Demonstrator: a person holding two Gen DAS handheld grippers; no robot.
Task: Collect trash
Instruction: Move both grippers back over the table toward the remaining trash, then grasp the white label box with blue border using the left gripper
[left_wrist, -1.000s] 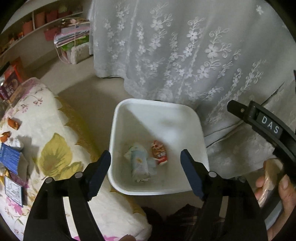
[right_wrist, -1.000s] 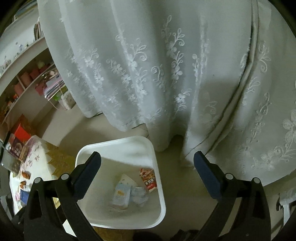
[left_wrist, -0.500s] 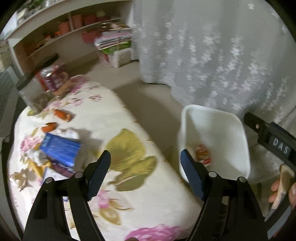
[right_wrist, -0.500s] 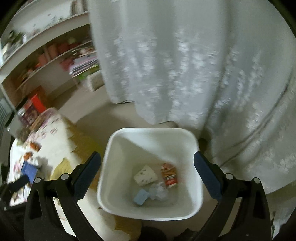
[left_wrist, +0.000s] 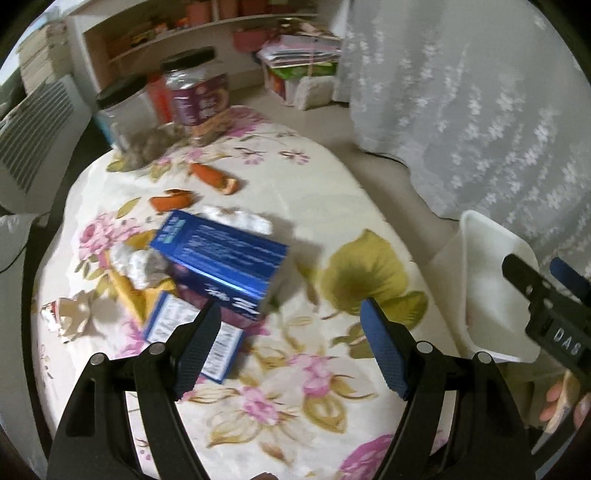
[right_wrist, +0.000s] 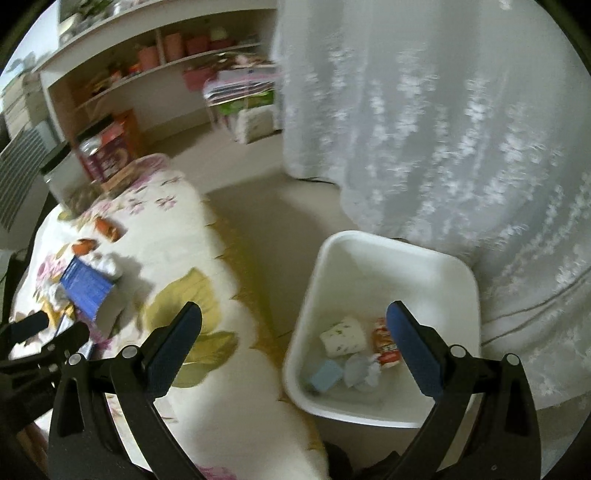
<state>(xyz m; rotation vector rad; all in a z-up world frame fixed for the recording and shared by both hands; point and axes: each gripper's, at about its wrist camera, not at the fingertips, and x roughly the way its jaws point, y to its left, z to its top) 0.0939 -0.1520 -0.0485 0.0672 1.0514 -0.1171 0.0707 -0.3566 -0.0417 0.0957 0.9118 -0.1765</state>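
A white bin (right_wrist: 391, 291) stands on the floor beside the floral-clothed table (left_wrist: 332, 206) and holds a paper cup (right_wrist: 343, 336), a red wrapper (right_wrist: 386, 345) and crumpled bits. On the table lie a blue box (left_wrist: 221, 258), a blue-and-white box (left_wrist: 192, 332), orange peels (left_wrist: 214, 177), crumpled tissue (left_wrist: 236, 218) and a torn wrapper (left_wrist: 70, 314). My left gripper (left_wrist: 290, 347) is open and empty over the table, just short of the blue box. My right gripper (right_wrist: 293, 347) is open and empty, above the gap between the table and the bin.
Jars and a purple tin (left_wrist: 199, 99) stand at the table's far end. A lace curtain (right_wrist: 443, 129) hangs behind the bin. Shelves (right_wrist: 159, 70) and stacked items line the far wall. A radiator (left_wrist: 33, 129) is at left.
Both grippers have swung left, away from above the bin. The left one now faces the table's litter; the right one's view now takes in the table edge as well as the bin.
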